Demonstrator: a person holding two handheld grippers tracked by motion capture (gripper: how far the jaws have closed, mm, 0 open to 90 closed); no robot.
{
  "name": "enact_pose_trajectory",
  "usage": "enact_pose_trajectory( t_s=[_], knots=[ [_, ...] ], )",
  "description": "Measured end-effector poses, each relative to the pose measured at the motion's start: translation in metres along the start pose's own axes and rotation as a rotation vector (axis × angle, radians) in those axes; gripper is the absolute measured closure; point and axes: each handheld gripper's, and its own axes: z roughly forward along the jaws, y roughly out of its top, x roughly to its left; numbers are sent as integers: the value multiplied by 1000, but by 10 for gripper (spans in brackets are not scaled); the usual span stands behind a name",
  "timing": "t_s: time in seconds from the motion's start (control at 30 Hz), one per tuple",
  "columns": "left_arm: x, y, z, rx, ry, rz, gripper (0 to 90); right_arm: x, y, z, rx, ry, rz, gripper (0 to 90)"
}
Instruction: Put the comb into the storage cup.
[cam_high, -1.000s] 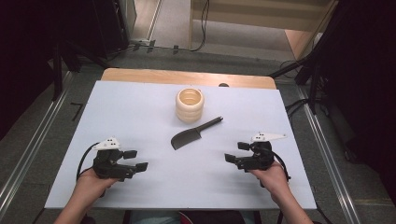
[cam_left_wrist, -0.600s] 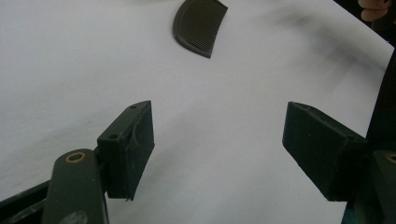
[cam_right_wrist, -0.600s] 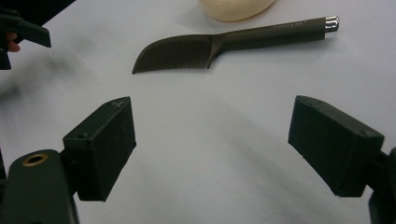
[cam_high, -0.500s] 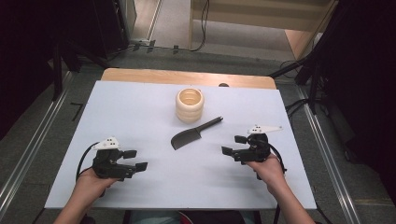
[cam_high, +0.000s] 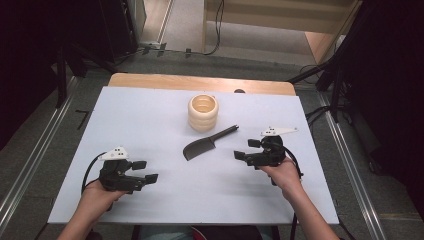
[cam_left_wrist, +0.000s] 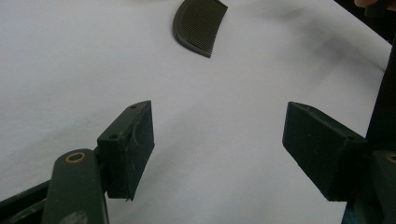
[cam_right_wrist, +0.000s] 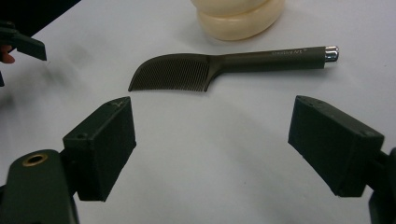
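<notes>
White table sheet (cam_high: 165, 112) under everything. My left gripper (cam_high: 142, 171) low at near-left, jaws spread wide, nothing between, well apart from comb. Dark comb (cam_high: 206, 142) at centre, flat on sheet, handle angled toward cream ribbed cup (cam_high: 203, 113) just behind. My right gripper (cam_high: 244, 149) near comb's right side, jaws spread, empty, facing comb.
</notes>
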Motion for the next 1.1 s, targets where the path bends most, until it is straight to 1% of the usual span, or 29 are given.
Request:
enact_pose_trajectory(
  t_s=[0.1,0.17,0.2,0.33,0.47,0.5,0.7,0.73,0.77,1.1],
  knots=[
    [0,0,0,-1,-2,0,259,-1,5,2,7,-17,8,131],
    [0,0,0,0,-1,1,259,-2,6,2,4,-18,5,131],
    [0,0,0,-1,-2,0,259,-3,9,2,4,-15,14,131],
    [0,0,0,0,-2,1,259,-4,14,3,-8,-21,16,131],
    [0,0,0,0,-2,1,259,-5,18,4,-8,-26,13,131],
    [0,0,0,0,-2,1,259,-7,21,6,-10,-34,6,131],
    [0,0,0,1,-3,1,259,-8,27,9,-15,-48,9,131],
    [1,0,0,0,-2,1,259,-9,29,11,-18,-57,2,131],
    [1,0,0,0,-2,0,259,-9,30,12,-17,-60,5,132],
    [1,0,0,0,-2,-2,259,-12,42,24,-25,-77,1,135]
  ],
)
